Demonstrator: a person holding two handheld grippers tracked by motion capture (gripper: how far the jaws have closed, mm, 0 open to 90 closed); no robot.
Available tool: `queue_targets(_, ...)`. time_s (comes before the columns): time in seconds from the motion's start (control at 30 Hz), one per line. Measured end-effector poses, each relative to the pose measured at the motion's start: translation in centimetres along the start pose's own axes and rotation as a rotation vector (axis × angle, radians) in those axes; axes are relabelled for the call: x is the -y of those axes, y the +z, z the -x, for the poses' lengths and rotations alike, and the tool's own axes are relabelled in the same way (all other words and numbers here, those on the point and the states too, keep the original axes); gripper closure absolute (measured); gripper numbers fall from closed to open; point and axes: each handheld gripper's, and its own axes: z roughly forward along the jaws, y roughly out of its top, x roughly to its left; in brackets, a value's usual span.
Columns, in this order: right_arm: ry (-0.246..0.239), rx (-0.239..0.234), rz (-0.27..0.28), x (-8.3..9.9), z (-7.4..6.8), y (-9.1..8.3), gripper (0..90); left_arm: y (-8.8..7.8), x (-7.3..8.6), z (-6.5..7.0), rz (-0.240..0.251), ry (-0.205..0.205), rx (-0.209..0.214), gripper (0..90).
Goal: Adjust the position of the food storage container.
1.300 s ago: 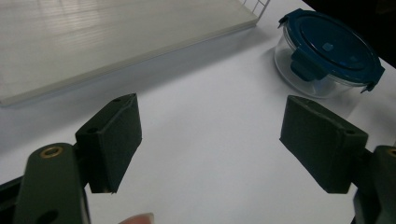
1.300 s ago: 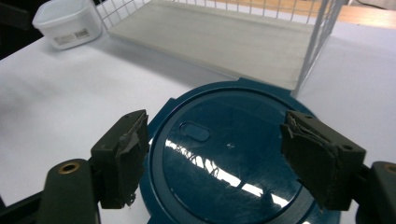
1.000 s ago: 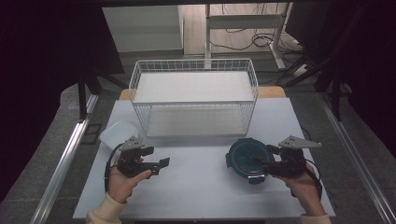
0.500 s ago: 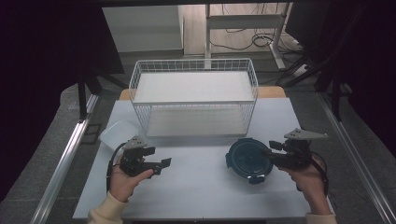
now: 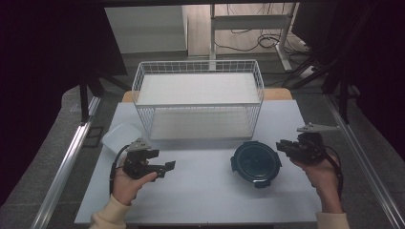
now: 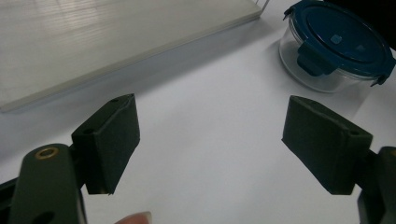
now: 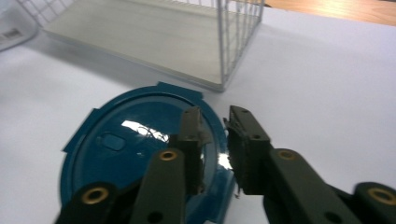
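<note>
We see the round glass container with the dark blue clip-on lid (image 5: 255, 161) standing on the white desk (image 5: 200, 195), in front of the right end of the white wire basket (image 5: 198, 102) and apart from it. A pale board lines the basket floor.

The right gripper (image 5: 282, 145) sits just beside the container's right edge, pointing toward it, without touching it in the high view. Its fingers (image 7: 245, 140) have just been closing; in the right gripper view they stand nearly together, with a narrow gap and nothing between them, above the near rim of the lid.

The left gripper (image 5: 162, 162) rests low over the desk at front left, well apart from the container. Its fingers (image 6: 112, 140) are spread wide with bare desk surface between them. In the left gripper view the container appears farther off, at upper right.

A translucent white plastic lid (image 5: 122, 136) lies near the basket's left front corner.
</note>
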Motion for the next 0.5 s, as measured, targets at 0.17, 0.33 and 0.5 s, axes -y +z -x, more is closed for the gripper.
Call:
queue_targets(0.17, -0.007, 0.027, -0.027, 0.0, 0.7, 0.5, 82.7, 0.1, 0.0, 0.0, -0.005, 0.0, -0.001, 18.5)
queue_targets(0.33, -0.003, 0.05, -0.082, 0.1, 1.7, 1.8, 88.3, 0.3, 0.2, 0.0, -0.014, -0.003, -0.002, 18.4)
queue_targets(0.5, 0.004, 0.072, -0.128, 0.6, 2.3, 2.7, 88.7, 0.3, 0.2, 0.0, -0.019, 0.0, 0.0, 18.5)
